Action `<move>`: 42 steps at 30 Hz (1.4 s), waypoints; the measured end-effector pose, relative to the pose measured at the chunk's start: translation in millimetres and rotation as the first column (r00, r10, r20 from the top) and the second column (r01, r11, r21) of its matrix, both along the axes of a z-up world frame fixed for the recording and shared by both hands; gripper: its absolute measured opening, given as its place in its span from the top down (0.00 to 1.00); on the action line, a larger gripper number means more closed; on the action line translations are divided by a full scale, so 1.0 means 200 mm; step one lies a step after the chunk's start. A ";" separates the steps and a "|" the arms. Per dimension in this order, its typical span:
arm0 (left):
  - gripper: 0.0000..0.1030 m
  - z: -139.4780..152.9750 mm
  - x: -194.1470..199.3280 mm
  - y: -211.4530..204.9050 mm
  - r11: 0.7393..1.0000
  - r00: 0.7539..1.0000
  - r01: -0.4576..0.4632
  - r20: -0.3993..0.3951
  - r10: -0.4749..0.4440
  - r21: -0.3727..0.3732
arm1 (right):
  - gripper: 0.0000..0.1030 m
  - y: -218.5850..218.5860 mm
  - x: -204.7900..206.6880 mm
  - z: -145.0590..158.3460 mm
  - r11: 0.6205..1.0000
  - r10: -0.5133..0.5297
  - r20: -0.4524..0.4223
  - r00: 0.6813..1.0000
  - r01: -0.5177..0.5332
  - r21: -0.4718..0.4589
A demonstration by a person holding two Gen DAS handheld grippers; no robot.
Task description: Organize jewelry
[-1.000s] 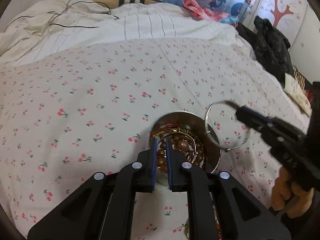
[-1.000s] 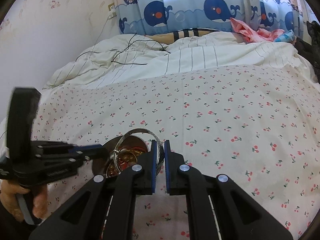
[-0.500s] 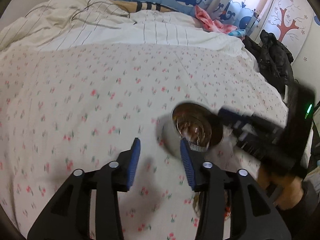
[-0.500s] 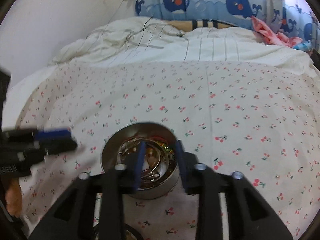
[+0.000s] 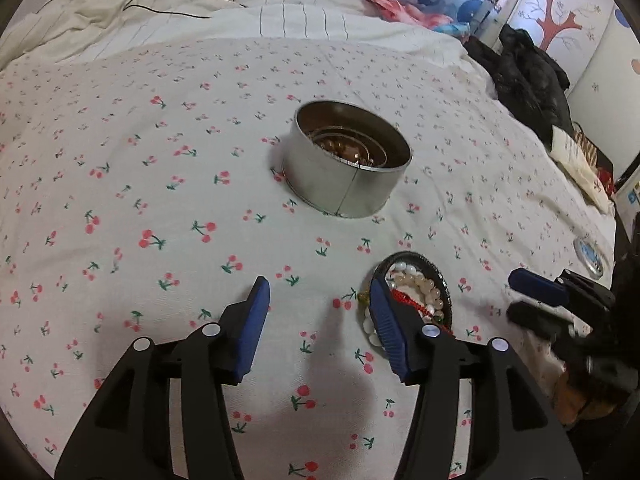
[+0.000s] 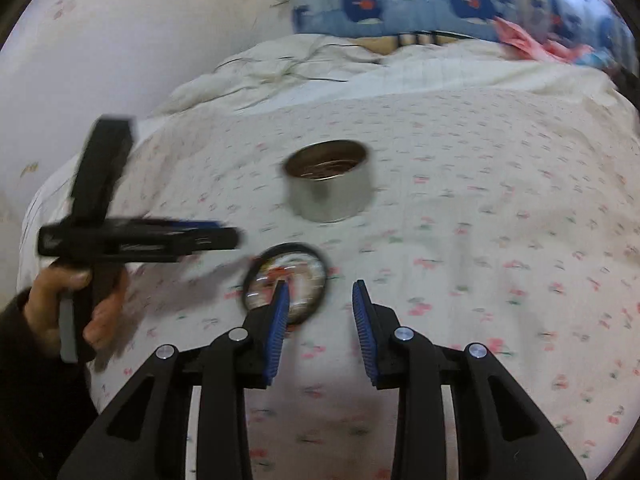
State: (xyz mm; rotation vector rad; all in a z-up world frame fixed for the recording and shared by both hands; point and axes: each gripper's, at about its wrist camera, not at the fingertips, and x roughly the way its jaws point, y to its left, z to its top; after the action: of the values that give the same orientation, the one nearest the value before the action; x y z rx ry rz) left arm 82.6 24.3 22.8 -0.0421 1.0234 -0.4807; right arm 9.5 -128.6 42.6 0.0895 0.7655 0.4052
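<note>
Both grippers' fingers spread, empty, left gripper (image 5: 318, 300) just opened wider, hovering near tin (image 5: 348, 168) beside bead tray (image 5: 416, 292).

On the bed (image 5: 120, 160), cherry-print sheet lies bare left of and in front of the round tin (image 5: 348, 184), giving open passage. A shallow dish of beads (image 5: 416, 292) sits near the tin's front, with a clear strip between. A rumpled duvet (image 5: 280, 12) bounds the far side; dark clothes (image 5: 528, 80) crowd the right edge.
</note>
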 end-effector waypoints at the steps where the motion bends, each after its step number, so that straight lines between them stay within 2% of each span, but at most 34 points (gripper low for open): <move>1: 0.51 -0.01 0.01 0.00 1.000 1.000 -0.007 -0.003 0.007 0.003 | 0.68 0.04 0.01 -0.01 1.000 0.024 0.003 1.000 -0.024 -0.009; 7: 0.50 -0.02 0.05 0.04 0.998 0.998 -0.057 -0.032 0.056 -0.018 | 0.68 0.21 0.07 -0.10 0.993 0.087 -0.016 0.996 -0.088 -0.079; 15: 0.44 0.00 0.06 0.05 0.997 0.997 -0.074 -0.025 0.073 -0.024 | 0.75 0.23 0.15 -0.16 0.994 0.072 -0.066 0.995 -0.076 -0.072; 23: 0.43 0.00 0.05 0.03 0.997 0.997 -0.071 -0.014 0.071 -0.004 | 0.75 0.23 0.15 -0.17 0.994 0.072 -0.074 0.995 -0.078 -0.079; 37: 0.37 0.03 0.01 -0.03 0.992 0.996 -0.064 0.075 0.056 0.108 | 0.75 0.25 0.14 -0.18 0.993 0.067 -0.063 0.996 -0.072 -0.091; 40: 0.36 0.04 0.00 -0.04 0.989 0.994 -0.063 0.095 0.050 0.133 | 0.78 0.24 0.13 -0.19 0.994 0.066 -0.061 0.996 -0.071 -0.088; 42: 0.35 0.04 -0.01 -0.05 0.987 0.993 -0.060 0.110 0.043 0.151 | 0.87 0.24 0.13 -0.19 0.994 0.061 -0.057 0.996 -0.066 -0.087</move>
State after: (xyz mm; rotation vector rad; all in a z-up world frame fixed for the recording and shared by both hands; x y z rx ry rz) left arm 81.1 14.5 30.7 0.0943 0.9495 -0.3517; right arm 35.4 -81.2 5.5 -0.0069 0.8409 0.4299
